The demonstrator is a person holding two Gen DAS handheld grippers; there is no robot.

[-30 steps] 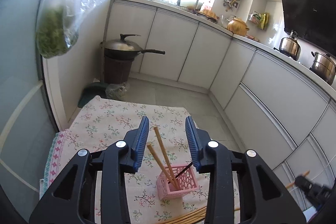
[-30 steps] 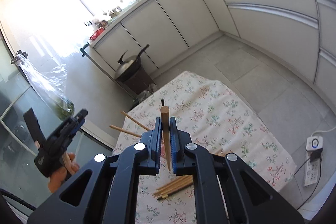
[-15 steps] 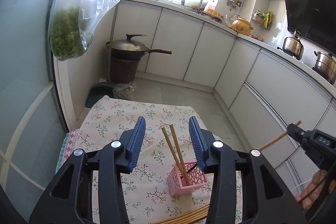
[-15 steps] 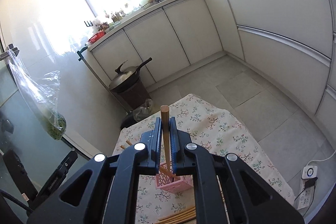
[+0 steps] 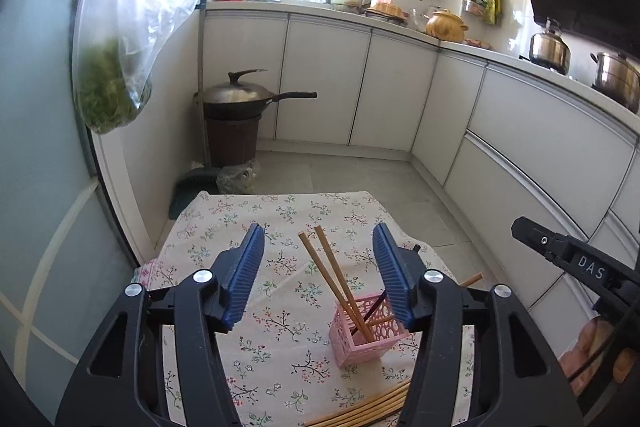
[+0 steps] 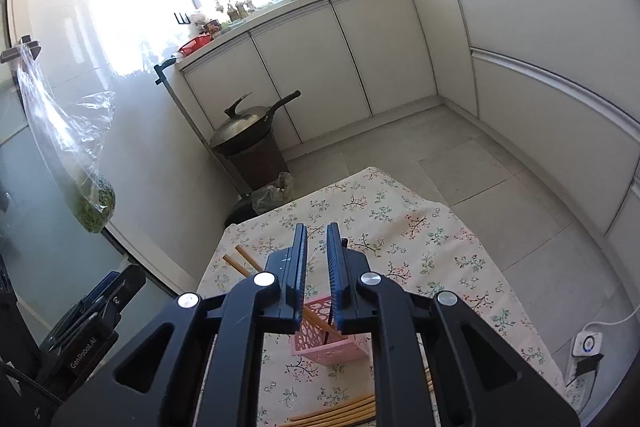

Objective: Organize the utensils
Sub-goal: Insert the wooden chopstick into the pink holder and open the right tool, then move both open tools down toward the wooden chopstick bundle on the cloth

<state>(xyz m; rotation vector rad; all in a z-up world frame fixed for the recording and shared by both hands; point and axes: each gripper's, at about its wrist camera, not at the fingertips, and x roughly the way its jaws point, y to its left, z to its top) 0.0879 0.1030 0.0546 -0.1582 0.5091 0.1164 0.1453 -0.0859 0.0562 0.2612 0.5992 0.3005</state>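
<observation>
1. The right tool [image 6: 317, 267] is hanging just above the pink holder [image 6: 326, 343] at lower centre, its pads slightly parted and pinching nothing.
2. The left tool [image 5: 319, 267] is standing spread and empty.
3. Loose chopsticks [image 5: 360, 407] are lying at the bottom edge; better to grip one mid-length and drop it in upright.

A floral tablecloth [image 5: 280, 219] carries a pink holder [image 5: 362, 341] and loose chopsticks [image 5: 360, 409].
</observation>
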